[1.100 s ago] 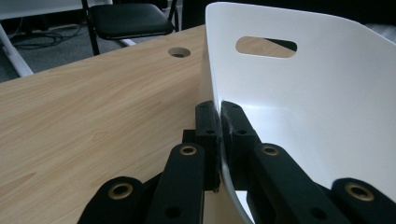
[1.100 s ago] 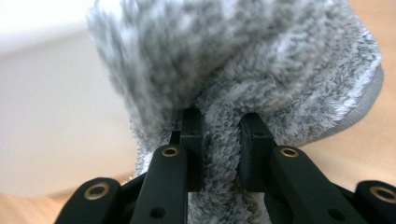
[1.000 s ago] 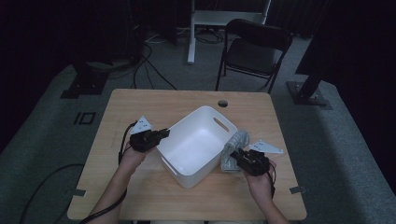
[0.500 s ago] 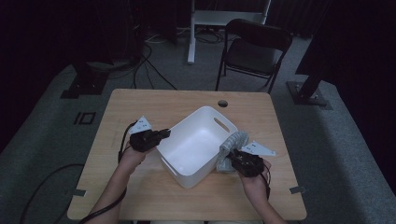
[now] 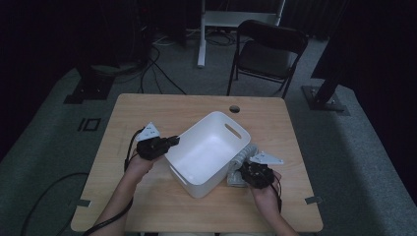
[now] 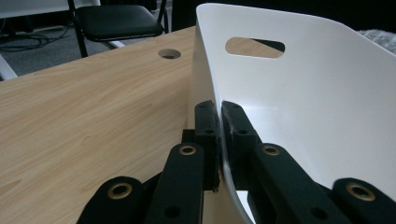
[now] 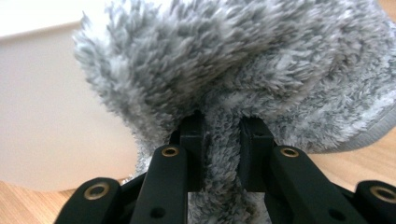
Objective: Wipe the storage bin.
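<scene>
A white plastic bin (image 5: 209, 152) with handle slots stands empty in the middle of the wooden table (image 5: 196, 108). My left gripper (image 5: 172, 141) is shut on the bin's left rim; in the left gripper view its jaws pinch the thin white wall (image 6: 289, 107) at the gripper (image 6: 219, 116). A fluffy grey slipper (image 5: 240, 164) lies against the bin's right side. My right gripper (image 5: 244, 172) is shut on it, and the right gripper view shows a fold of grey fleece (image 7: 243, 70) squeezed between the jaws at the gripper (image 7: 222, 135).
A cable hole (image 5: 234, 108) sits near the table's far edge. A black folding chair (image 5: 268, 54) stands behind the table, with cables (image 5: 147, 54) and stand bases on the grey floor. Bare tabletop lies left of and in front of the bin.
My right gripper has sunk a little with the grey slipper, drawing closer to the bin's right side. The left gripper and the bin have stayed put.
</scene>
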